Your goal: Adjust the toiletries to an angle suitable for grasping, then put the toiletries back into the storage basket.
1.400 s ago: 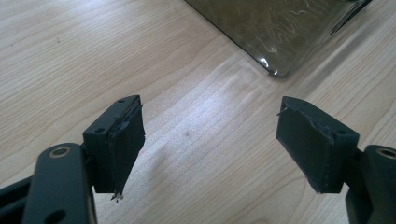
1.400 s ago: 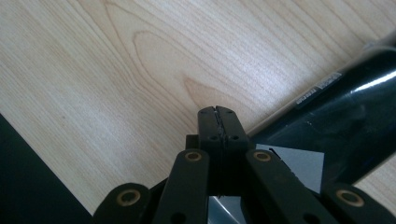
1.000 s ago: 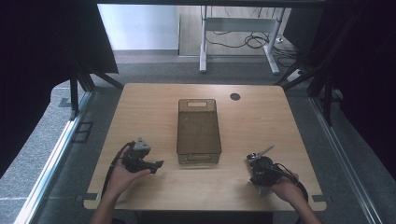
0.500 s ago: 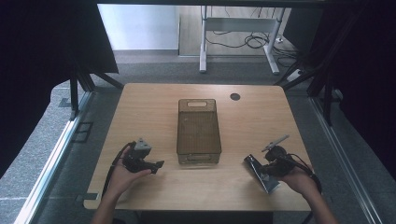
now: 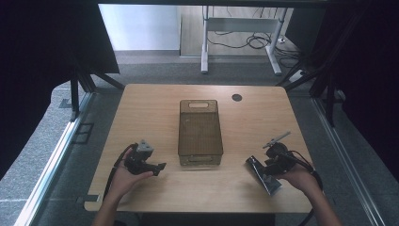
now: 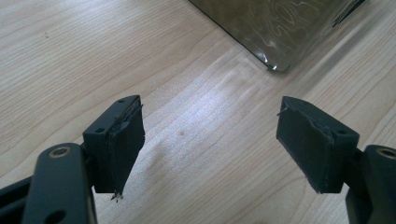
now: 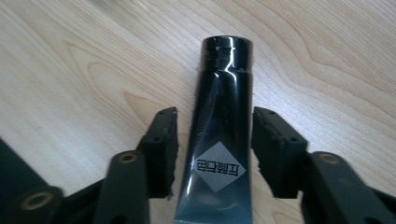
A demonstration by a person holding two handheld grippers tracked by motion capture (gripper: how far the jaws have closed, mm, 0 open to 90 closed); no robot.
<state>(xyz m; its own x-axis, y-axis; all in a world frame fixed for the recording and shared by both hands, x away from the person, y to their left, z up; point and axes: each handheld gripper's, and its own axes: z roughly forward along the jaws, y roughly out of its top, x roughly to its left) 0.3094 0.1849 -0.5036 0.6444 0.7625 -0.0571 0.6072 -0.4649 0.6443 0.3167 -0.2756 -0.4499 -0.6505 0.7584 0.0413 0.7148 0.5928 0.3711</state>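
While the right claw (image 7: 212,140) straddles a black tube (image 7: 219,140), its jaws stand just off the tube's sides with thin gaps showing, so whether they grip it I cannot tell. The tube runs between them with its cap pointing away from the camera, a grey diamond label with printed characters near the jaws. In the high view the right claw (image 5: 270,165) sits near the table's front right, held by the person's right hand (image 5: 299,176), and the tube (image 5: 263,175) lies flat on the wood, pointing toward the front edge. The left claw (image 6: 210,144) is spread wide and holds nothing, bare table (image 6: 196,121) between its jaws. It (image 5: 157,167) rests at the front left, aimed toward a dark see-through bin (image 5: 200,133) standing lengthwise mid-table, whose corner (image 6: 273,65) shows just ahead
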